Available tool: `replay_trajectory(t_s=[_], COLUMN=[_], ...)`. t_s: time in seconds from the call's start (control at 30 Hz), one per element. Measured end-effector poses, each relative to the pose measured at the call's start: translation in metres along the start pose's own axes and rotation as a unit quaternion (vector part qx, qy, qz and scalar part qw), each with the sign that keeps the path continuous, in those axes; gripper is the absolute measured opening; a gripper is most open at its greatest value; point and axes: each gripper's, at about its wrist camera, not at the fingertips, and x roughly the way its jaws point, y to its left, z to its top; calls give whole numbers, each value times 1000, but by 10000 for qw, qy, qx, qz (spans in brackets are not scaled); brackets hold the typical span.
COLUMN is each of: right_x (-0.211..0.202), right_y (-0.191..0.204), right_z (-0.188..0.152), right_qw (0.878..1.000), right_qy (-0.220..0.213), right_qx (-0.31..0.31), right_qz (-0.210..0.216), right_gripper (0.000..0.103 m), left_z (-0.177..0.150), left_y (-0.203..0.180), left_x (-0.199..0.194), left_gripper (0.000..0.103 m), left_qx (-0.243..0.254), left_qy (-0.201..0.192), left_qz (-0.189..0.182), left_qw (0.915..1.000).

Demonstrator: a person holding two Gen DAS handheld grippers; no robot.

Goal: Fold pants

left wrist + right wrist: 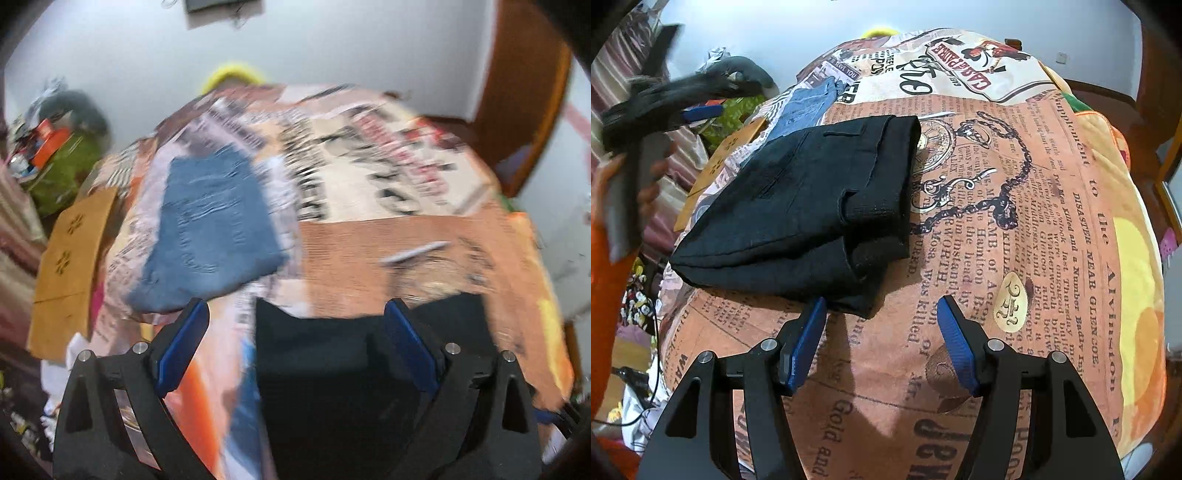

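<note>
Progress: your black pants point(798, 206) already lie as a compact folded bundle on the bed point(1052, 236), so the folding looks essentially finished; I judge little is left beyond a tidy-up or setting the bundle aside.

Right hand-held gripper point(882, 306): spread wide, pinching nothing. The nearest corner of the pants sits just ahead of its left finger, close to touching; whether it actually touches I cannot tell.

Left hand-held gripper point(295, 306): also spread and empty. In its own blurred view the black pants point(343, 369) fill the space between and below its fingers. From the right wrist view it appears raised off to the left point(701, 112), clear of the cloth, in your hand.

Pants shape: top layer flat, a pocket flap and belt loop showing, edges roughly squared; the near corner bulges a little.

Blue jeans point(210, 229): a second folded garment lies beyond the black one, ahead and left of your left hand-held gripper, apparently already done.

Left to do: if you want a neater result, press the bulging near corner flat; otherwise this pair seems complete.

Risk: the left view is smeared by motion, so fine detail there is unreliable.
</note>
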Motion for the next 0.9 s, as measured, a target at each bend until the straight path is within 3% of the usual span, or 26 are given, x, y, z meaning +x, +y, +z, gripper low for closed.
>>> replay_trajectory(t_s=[0.13, 0.23, 0.3, 0.43, 0.63, 0.9], right_x=[-4, -6, -8, -11, -26, -46], right_y=[-4, -7, -9, -11, -11, -4], right_z=[-1, -1, -1, 1, 4, 8], right_qw=[9999, 9997, 9995, 9993, 9984, 9969], right_qy=[-15, -25, -42, -66, -307, -584], right_qx=[93, 174, 217, 235, 297, 220], right_qz=[-49, -155, -209, -290, -369, -481], right_gripper=[59, 59, 59, 59, 59, 59], left_z=[4, -10, -27, -47, -77, -135], left_y=[19, 23, 25, 39, 53, 68], left_x=[58, 99, 114, 100, 69, 17], left_gripper=[96, 96, 97, 97, 97, 97], left_qx=[-100, 61, 162, -174, -132, -408], left_qy=[579, 1081, 1197, 1128, 1129, 1133], left_qz=[297, 536, 528, 187, 178, -212], left_qw=[9978, 9927, 9913, 9933, 9934, 9925])
